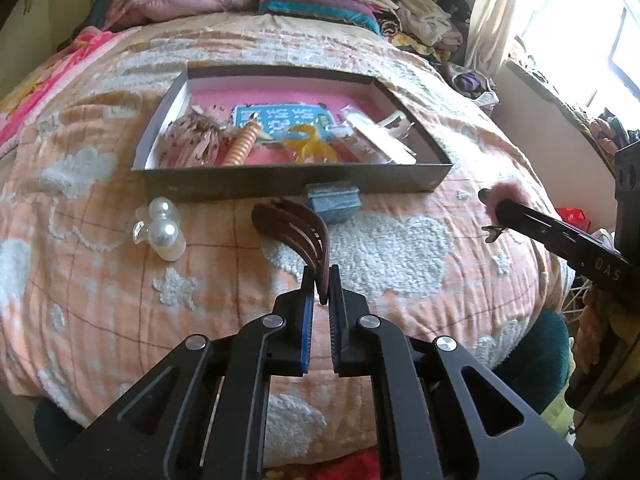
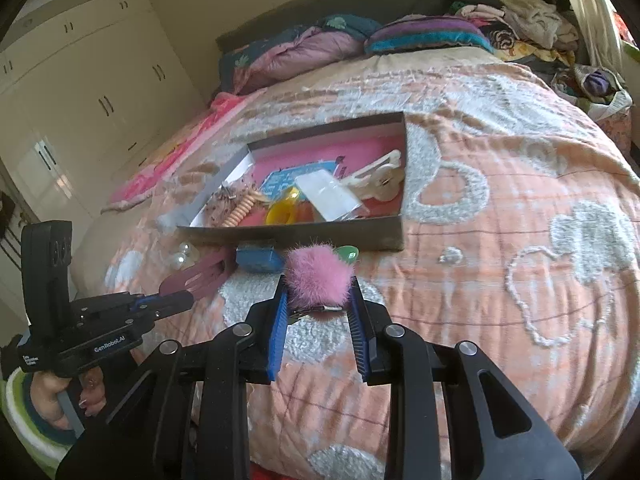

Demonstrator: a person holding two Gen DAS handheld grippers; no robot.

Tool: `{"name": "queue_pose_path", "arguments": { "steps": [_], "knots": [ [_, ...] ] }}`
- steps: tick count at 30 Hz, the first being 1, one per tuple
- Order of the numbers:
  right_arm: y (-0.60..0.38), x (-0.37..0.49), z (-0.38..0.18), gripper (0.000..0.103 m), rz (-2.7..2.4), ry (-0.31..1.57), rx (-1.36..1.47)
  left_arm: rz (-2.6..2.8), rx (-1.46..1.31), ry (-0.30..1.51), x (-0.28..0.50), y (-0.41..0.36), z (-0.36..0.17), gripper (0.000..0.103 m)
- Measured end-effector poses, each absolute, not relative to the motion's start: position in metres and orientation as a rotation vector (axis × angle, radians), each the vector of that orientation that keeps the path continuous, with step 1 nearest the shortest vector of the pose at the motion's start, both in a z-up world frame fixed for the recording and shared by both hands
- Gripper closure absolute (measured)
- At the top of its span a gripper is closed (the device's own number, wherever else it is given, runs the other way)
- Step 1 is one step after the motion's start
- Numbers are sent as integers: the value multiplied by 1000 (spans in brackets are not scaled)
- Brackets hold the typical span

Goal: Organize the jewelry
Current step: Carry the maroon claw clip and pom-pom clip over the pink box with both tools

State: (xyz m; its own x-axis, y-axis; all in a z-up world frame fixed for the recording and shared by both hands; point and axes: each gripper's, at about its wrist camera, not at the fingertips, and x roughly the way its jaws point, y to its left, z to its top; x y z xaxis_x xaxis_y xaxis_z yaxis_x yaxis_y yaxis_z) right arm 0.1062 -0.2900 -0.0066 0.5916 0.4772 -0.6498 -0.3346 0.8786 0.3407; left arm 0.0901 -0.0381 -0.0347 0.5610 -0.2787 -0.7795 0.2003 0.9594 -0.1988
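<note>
left gripper point(image 1: 323, 280) low above bed point(image 1: 400, 248), jaws clamped on brown hair clip point(image 1: 292, 228), long axis toward tray point(image 1: 280, 182) | right gripper point(image 2: 318, 292) level, jaws pinching pink pompom clip point(image 2: 318, 276) near tray front

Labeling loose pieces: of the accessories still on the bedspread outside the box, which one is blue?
The small blue box against the tray's front wall. The pearl clip to its left is white; the other pieces are held in tongs.

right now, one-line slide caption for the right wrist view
Right gripper holds a pink pompom hair clip before the open box on the bed.
</note>
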Motion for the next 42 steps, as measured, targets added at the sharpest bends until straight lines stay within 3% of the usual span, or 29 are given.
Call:
{"name": "queue_pose_path", "arguments": {
  "steps": [15,27,42],
  "knots": [
    [-309,97,13,76,461,744,203,-349,-14,861,95,-73,3,103],
    [-314,104,5,76,448,763,221,-365,36,906,115,-90,-21,103],
    [-310,113,14,77,452,745,202,-343,-24,823,143,-66,25,103]
  ]
}}
